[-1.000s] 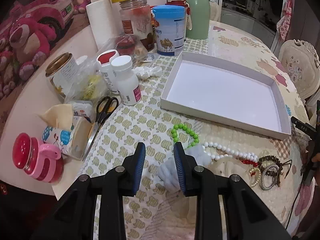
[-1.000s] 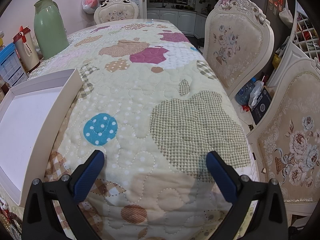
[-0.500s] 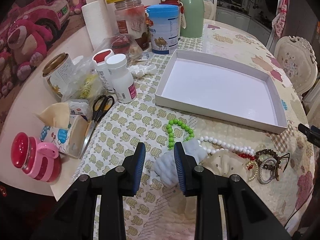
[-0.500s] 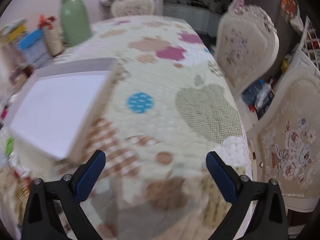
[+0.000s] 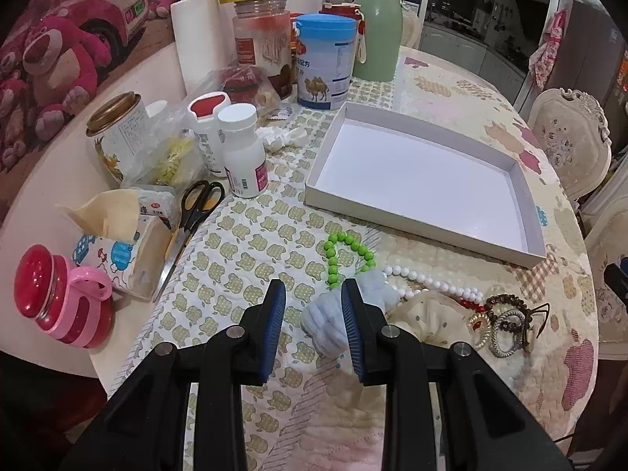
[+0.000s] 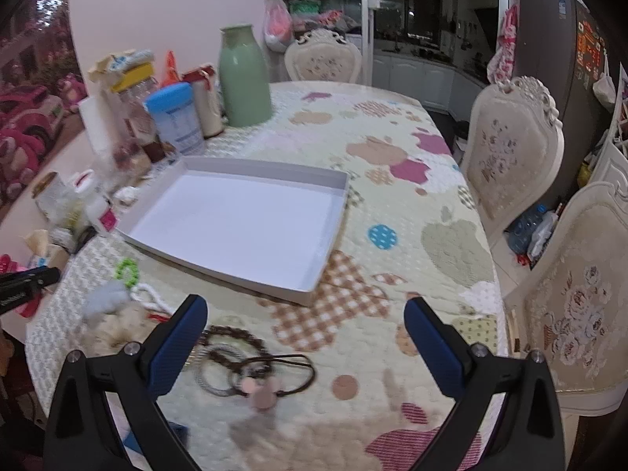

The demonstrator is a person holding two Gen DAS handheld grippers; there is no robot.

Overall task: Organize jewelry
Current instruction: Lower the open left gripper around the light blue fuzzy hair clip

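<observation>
While a quilted tablecloth [image 5: 243,251] with apple shapes covers the round table, the biggest thing on it is a shallow white tray [image 5: 526,212], which sits past the jewelry toward the middle of the table with only its white floor showing. Behind the tray stands a green jug [image 5: 378,27], and beside it a blue-lidded tin [image 5: 324,62] with a camel on the label. Along the left edge are a tissue box [image 5: 117,251], a red and pink cup [image 5: 59,298], two white pill bottles [image 5: 245,153] and black scissors [image 5: 196,208].

The jewelry lies in a loose cluster between the tray's near wall and the table's front edge. A fluffy pale blue scrunchie [image 5: 325,322] is nearest the left gripper [image 5: 312,298], whose jaws are narrowly parted; its right finger overlaps the scrunchie, but whether they touch cannot be told. Just beyond is a green bead bracelet [image 5: 341,255], and a white bead necklace [image 5: 428,280] trails to the right over a cream scrunchie [image 5: 428,314]. Farther right sits a tangle of brown hair ties [image 6: 239,353].

The right gripper [image 6: 306,325] hovers above the hair ties with its jaws spread wide, holding nothing.
</observation>
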